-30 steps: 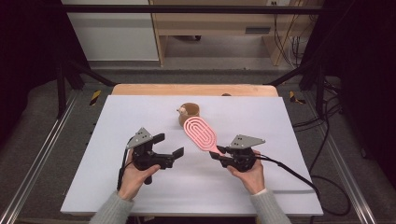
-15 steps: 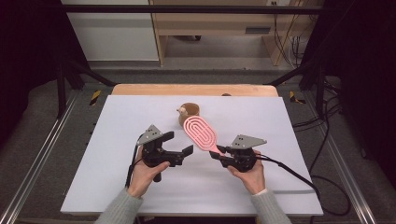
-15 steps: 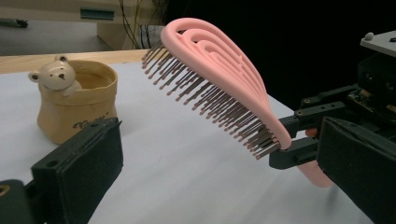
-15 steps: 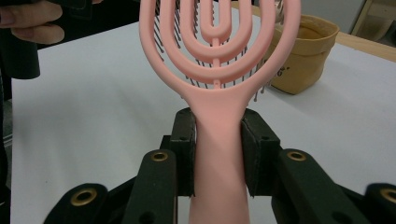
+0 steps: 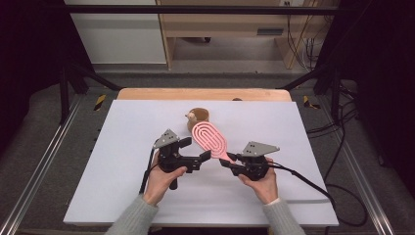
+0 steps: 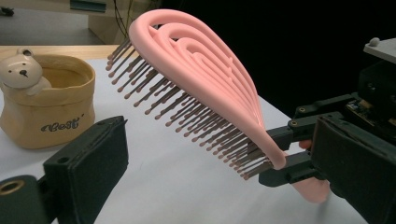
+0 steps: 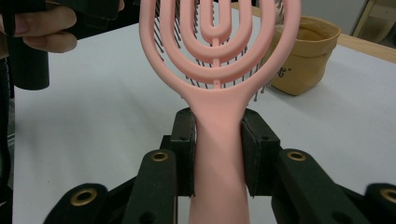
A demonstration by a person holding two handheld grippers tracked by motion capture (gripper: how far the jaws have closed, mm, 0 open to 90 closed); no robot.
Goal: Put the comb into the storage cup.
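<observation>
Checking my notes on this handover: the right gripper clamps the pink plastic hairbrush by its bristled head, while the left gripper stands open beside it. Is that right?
Not quite. The right gripper clamps the pink plastic hairbrush by its handle, not its bristled head; the right gripper view shows both pads pressed on the handle. The left gripper does stand open beside it.

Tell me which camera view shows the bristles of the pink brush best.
The left gripper view: the hairbrush is side-on, bristles clear. The right gripper view gives its back; the high view, its small top.
</observation>
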